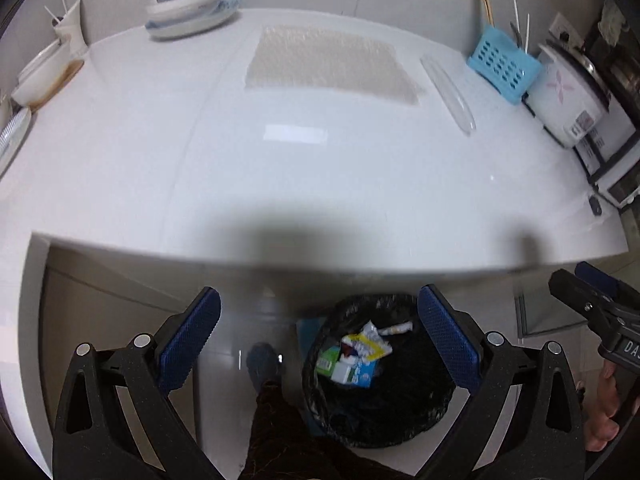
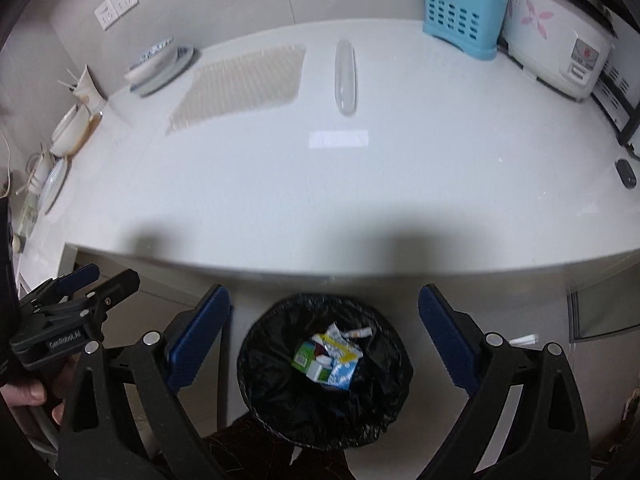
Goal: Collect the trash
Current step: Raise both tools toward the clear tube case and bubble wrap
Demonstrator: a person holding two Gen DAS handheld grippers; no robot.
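A black-lined trash bin [image 1: 424, 412] [image 2: 276, 392] stands on the floor below the counter's front edge. Crumpled wrappers and small cartons [image 1: 356, 356] [image 2: 332, 358] lie inside it. My left gripper [image 1: 320, 340] is open and empty, held above the bin's left side. My right gripper [image 2: 324, 340] is open and empty, held straight above the bin. Each gripper shows at the edge of the other's view, the right one [image 1: 592, 300] and the left one [image 2: 84, 292].
White counter [image 1: 320, 184] [image 2: 320, 200] carries a bubble-wrap sheet [image 1: 328, 60], a clear plastic sleeve [image 2: 345, 76], stacked bowls [image 1: 188, 10], a blue utensil caddy [image 2: 460, 20], a rice cooker [image 2: 556, 40] and dishes at left [image 2: 72, 132]. My shoe [image 1: 262, 364] is beside the bin.
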